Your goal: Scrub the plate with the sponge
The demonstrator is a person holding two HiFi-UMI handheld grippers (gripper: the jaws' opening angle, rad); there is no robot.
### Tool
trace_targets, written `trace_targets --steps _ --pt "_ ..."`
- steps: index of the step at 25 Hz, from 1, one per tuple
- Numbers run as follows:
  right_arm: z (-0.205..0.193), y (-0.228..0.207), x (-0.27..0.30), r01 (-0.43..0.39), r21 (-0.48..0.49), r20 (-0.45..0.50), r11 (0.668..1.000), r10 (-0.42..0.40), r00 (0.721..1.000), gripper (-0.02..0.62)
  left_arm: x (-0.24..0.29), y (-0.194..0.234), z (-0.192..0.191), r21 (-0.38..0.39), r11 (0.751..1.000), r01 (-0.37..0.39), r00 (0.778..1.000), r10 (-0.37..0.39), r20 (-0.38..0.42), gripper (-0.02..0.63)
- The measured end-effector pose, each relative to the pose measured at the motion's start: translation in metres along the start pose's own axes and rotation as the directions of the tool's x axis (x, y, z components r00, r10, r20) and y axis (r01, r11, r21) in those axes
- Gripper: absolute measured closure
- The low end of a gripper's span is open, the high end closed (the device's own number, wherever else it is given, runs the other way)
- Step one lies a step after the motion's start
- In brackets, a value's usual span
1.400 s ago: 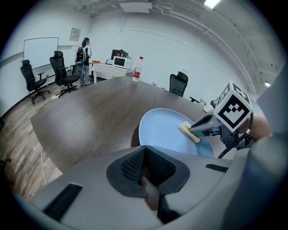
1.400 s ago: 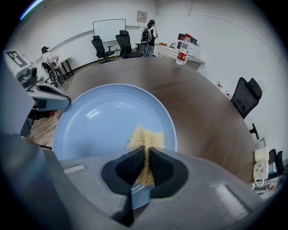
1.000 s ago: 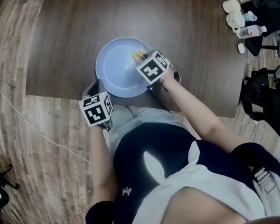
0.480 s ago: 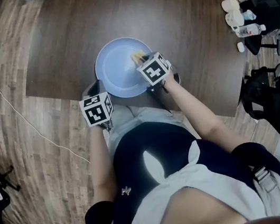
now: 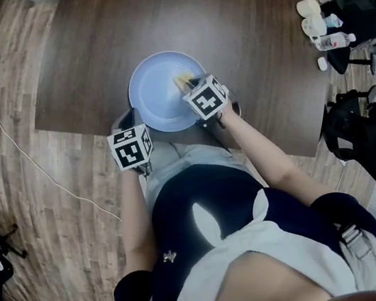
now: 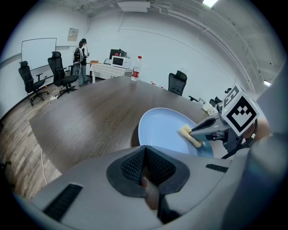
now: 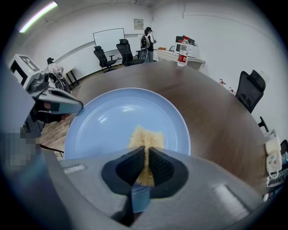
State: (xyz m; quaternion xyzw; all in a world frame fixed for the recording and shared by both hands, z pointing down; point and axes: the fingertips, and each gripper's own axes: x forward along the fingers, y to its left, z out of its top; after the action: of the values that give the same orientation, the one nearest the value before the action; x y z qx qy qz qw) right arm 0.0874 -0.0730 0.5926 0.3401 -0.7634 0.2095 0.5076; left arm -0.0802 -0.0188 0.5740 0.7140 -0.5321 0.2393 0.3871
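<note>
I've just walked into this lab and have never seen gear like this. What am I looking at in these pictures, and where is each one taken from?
There is no robot here: a person holds a two-jaw hand tool in each hand. The head view comes from a camera on the person's head, looking steeply down. The left and right gripper views come from cameras riding on each tool, looking along its jaws. On the dark wooden table lies a pale blue plate. The right gripper is shut on a yellow sponge that rests on the plate. The left gripper is closed at the plate's near rim, apparently steadying it. The black-and-white cube on each tool is part of that gripper.
</note>
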Motion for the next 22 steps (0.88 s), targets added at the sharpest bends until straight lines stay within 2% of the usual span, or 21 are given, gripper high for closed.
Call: trace_targets --steps 22 --pt "0.004 0.049 0.0 -0.099 -0.042 0.024 0.994 0.1 0.995 0.568 0.001 -0.001 0.0 -0.003 1.0 0.002 1.0 -0.002 0.0 0.6"
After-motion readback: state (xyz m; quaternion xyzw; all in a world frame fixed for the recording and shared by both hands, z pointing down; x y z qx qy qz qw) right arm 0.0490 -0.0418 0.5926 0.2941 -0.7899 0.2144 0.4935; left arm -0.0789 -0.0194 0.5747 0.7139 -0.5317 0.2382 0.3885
